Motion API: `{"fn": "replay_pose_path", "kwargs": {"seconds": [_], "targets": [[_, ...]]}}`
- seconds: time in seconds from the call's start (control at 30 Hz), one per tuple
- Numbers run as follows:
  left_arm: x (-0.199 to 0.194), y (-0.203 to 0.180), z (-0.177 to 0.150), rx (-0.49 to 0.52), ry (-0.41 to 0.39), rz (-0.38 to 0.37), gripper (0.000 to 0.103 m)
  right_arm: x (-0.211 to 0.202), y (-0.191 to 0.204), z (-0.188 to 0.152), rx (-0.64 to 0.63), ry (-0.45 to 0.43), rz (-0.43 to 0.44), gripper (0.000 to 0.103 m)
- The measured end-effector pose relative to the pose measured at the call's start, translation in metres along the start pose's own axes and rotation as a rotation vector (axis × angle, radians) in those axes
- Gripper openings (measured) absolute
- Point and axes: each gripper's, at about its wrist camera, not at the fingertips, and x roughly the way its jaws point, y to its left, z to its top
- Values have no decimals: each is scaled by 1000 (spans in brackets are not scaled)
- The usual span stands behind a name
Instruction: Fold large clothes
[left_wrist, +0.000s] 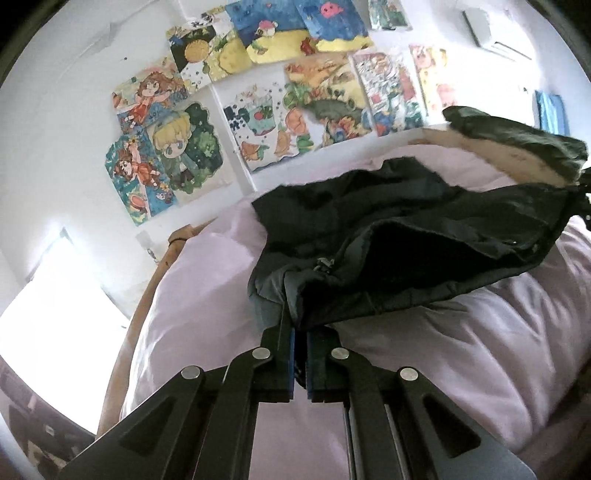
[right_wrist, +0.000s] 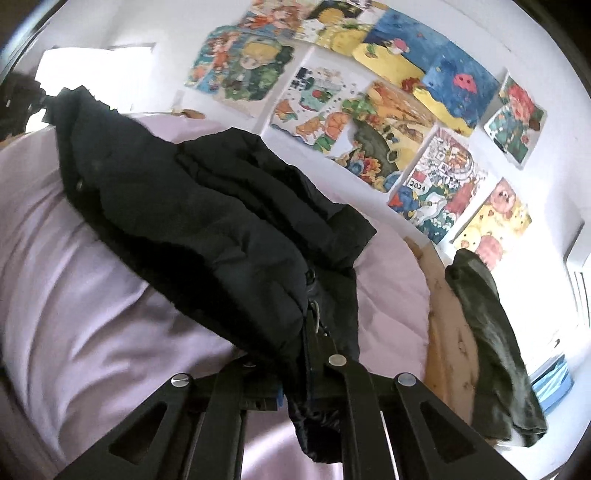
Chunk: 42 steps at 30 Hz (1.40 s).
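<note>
A black padded jacket (left_wrist: 406, 236) hangs stretched above a bed with a pale lilac cover (left_wrist: 184, 288). My left gripper (left_wrist: 300, 332) is shut on the jacket's edge by a zipper pull (left_wrist: 324, 264). In the right wrist view the same jacket (right_wrist: 207, 221) drapes over my right gripper (right_wrist: 299, 354), which is shut on its edge next to a zipper pull (right_wrist: 314, 310). The jacket spans between the two grippers, lifted off the lilac cover (right_wrist: 74, 295).
A dark green garment (left_wrist: 517, 140) hangs over the wooden bed end (left_wrist: 480, 147), also seen in the right wrist view (right_wrist: 491, 332). Colourful drawings (left_wrist: 258, 110) cover the white wall behind. A bright window (left_wrist: 55, 314) is at the left.
</note>
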Motion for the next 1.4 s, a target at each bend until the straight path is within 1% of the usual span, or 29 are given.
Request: {"fn": "replay_pose_path", "kwargs": {"seconds": [0.13, 0.2, 0.23, 0.33, 0.43, 0.5, 0.63, 0.7, 0.8, 0.83, 0.9, 1.03, 1.07, 1.17, 1.27, 1.4], "targets": [[-46, -8, -2, -18, -15, -27, 3, -44, 0, -6, 13, -14, 34, 7], [-59, -7, -2, -46, -14, -37, 3, -63, -1, -8, 15, -31, 47, 7], [-68, -6, -2, -77, -12, -48, 2, -71, 0, -8, 12, -40, 52, 7], [-74, -5, 0, -128, -8, -61, 2, -82, 1, -5, 0, -51, 59, 7], [-68, -4, 11, -153, -16, -51, 2, -73, -8, 6, 30, -52, 75, 7], [-58, 3, 27, -168, -41, -38, 2, -67, -15, 16, 40, -66, 64, 7], [-38, 22, 56, -189, -89, -17, 2, -47, -40, 47, 66, -93, 31, 7], [-22, 31, 80, -181, -108, 1, 3, -38, -51, 59, 70, -97, 9, 7], [1, 43, 104, -173, -113, 19, 2, -17, -70, 81, 76, -92, -17, 7], [12, 46, 117, -170, -108, 26, 2, -8, -76, 90, 75, -85, -29, 7], [31, 52, 131, -165, -95, 40, 2, 9, -86, 104, 77, -74, -44, 7], [72, 64, 150, -150, -77, 82, 2, 44, -102, 125, 73, -75, -84, 7], [85, 67, 158, -145, -76, 99, 2, 58, -106, 131, 75, -79, -97, 7], [116, 69, 168, -114, -80, 154, 2, 93, -118, 145, 96, -88, -129, 7], [154, 71, 179, -100, -77, 200, 2, 131, -127, 156, 127, -80, -155, 7], [202, 79, 186, -129, -73, 212, 2, 178, -135, 164, 146, -68, -166, 7]]}}
